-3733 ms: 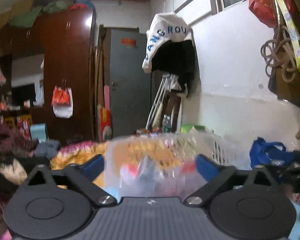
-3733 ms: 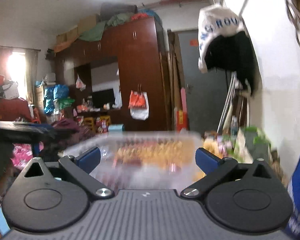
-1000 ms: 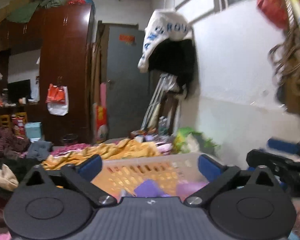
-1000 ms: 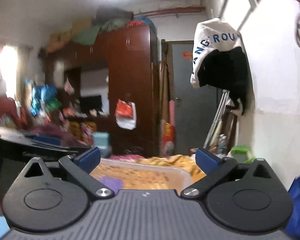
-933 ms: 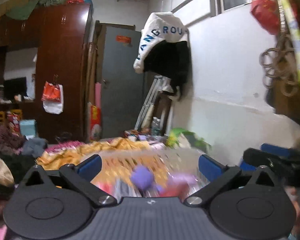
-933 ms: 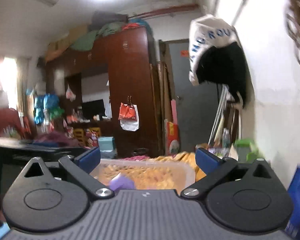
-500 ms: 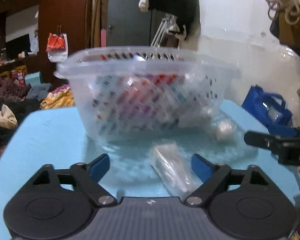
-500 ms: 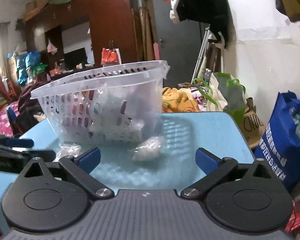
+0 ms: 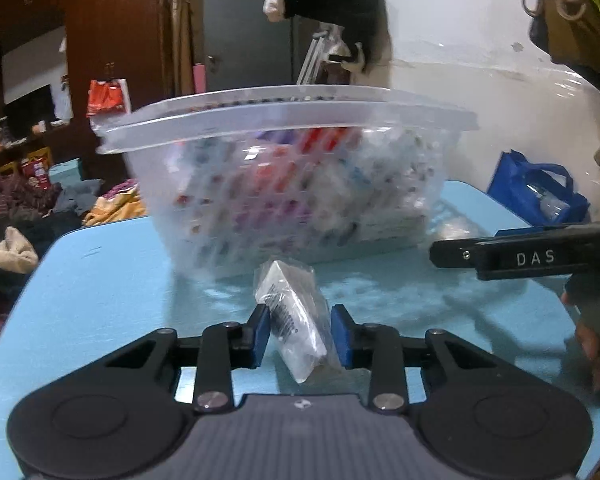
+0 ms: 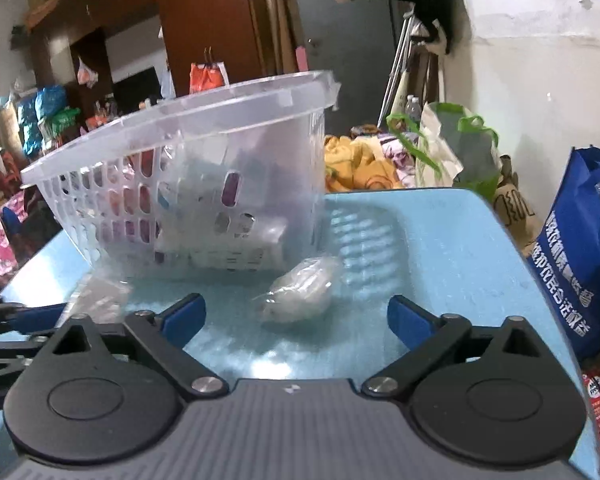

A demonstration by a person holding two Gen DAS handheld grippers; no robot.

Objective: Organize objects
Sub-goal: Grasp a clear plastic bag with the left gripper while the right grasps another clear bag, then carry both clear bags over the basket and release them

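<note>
The left hand-held gripper sits low over the blue bench, its blue pads drawn in narrow on either side of a clear-wrapped packet. The packet lies tilted between them, its far end pointing ahead toward the basket. The left pad looks to be touching the wrapper and the right one is at its edge, but whether the grip is firm cannot be told — the plastic blurs the contact.

Straight ahead of this hand-held gripper stands a clear plastic basket on the bench, its slotted walls showing a jumble of red, purple and white packaged items inside. To the right, the other tool's black body reaches in across the bench, marked "DAS".

The right hand-held gripper is spread wide, with nothing between its pads. Just ahead of it, roughly centred between the fingers, a small crumpled clear bag lies on the bench — close beside the near right corner of the basket, apparently not touching it. To the lower left of this view another clear wrapper shows near the left tool's fingers. Off the bench to the right stands a blue shopping bag.
</note>
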